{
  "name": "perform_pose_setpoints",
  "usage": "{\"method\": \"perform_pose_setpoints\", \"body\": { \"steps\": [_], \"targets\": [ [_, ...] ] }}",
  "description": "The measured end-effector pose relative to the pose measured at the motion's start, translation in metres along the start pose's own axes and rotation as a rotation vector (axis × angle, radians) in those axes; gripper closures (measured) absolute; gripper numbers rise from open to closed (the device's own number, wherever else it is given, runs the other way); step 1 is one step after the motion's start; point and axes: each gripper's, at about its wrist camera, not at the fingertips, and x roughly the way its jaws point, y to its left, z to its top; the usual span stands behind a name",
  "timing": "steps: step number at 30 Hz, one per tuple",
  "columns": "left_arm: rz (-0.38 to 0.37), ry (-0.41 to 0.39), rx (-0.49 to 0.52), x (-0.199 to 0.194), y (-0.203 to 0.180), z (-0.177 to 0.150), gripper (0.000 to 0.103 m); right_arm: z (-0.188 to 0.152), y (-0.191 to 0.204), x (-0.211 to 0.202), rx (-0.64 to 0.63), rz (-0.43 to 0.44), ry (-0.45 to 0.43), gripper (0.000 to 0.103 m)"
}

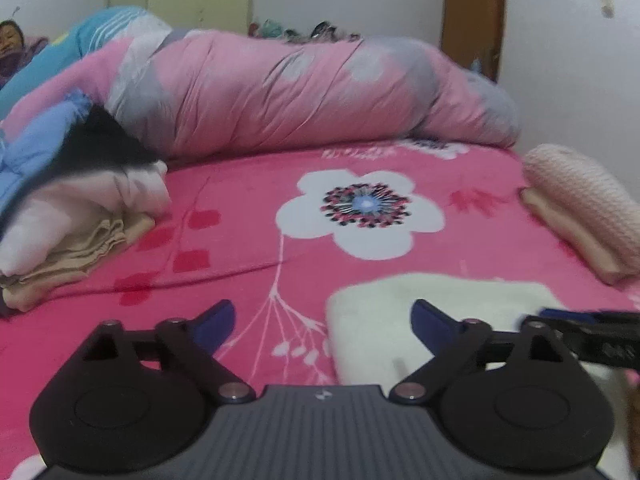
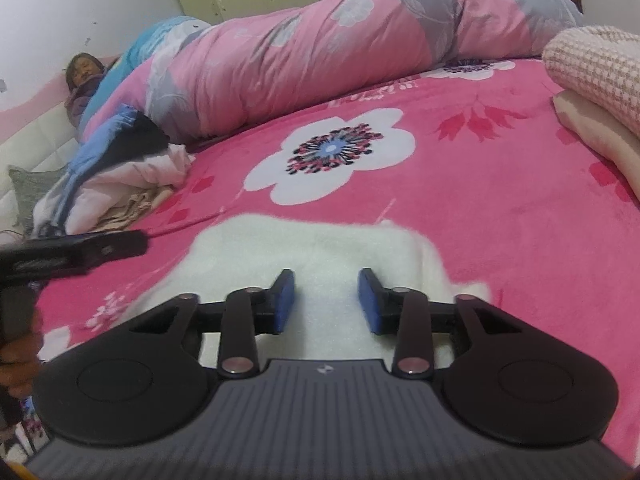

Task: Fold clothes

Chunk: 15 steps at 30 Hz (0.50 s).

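**Cream garment folded, both grippers released**

A bed covered by a bright pink plush floral blanket (image 2: 500, 184) is seen, with a rolled pink-and-grey quilt (image 2: 340, 52) along its far side. A stack of folded pale pink knit and beige clothes (image 1: 588, 216) lies at the right, and an unsorted heap (image 1: 76, 216) at the left. The folded cream fleece garment (image 2: 320, 248) lies directly ahead of and beneath the right gripper (image 2: 327, 300), its long axis running across the view, as far as the blur allows. That gripper's jaws are partly spread with nothing pinched. The left gripper (image 1: 323, 320), fully spread and empty, is set just left of the garment's edge, so the right hand is judged nearer.
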Motion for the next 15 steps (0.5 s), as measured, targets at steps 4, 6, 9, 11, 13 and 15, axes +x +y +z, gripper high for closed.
{"method": "perform_pose_setpoints", "body": {
  "steps": [4, 6, 9, 11, 13, 15],
  "targets": [
    [-0.062, 0.023, -0.057, -0.027, 0.007, -0.010, 0.000, 0.004, 0.017, -0.021, -0.056, -0.032, -0.027, 0.031],
    [-0.062, 0.047, -0.098, -0.033, 0.009, -0.017, 0.000, 0.004, 0.027, -0.034, -0.088, -0.061, -0.036, 0.017],
    [-0.022, 0.079, -0.110, -0.040, 0.008, -0.027, 0.000, 0.004, 0.036, -0.053, -0.113, -0.075, -0.029, 0.004],
    [-0.009, 0.082, -0.086, -0.046, 0.005, -0.033, 0.000, 0.001, 0.040, -0.068, -0.111, -0.091, -0.032, 0.001],
    [-0.014, 0.077, -0.081, -0.055, 0.003, -0.039, 0.000, -0.002, 0.045, -0.081, -0.111, -0.124, -0.033, 0.001],
    [-0.040, 0.067, -0.095, -0.064, 0.003, -0.043, 0.000, -0.006, 0.048, -0.092, -0.105, -0.160, -0.031, 0.001]
  ]
}}
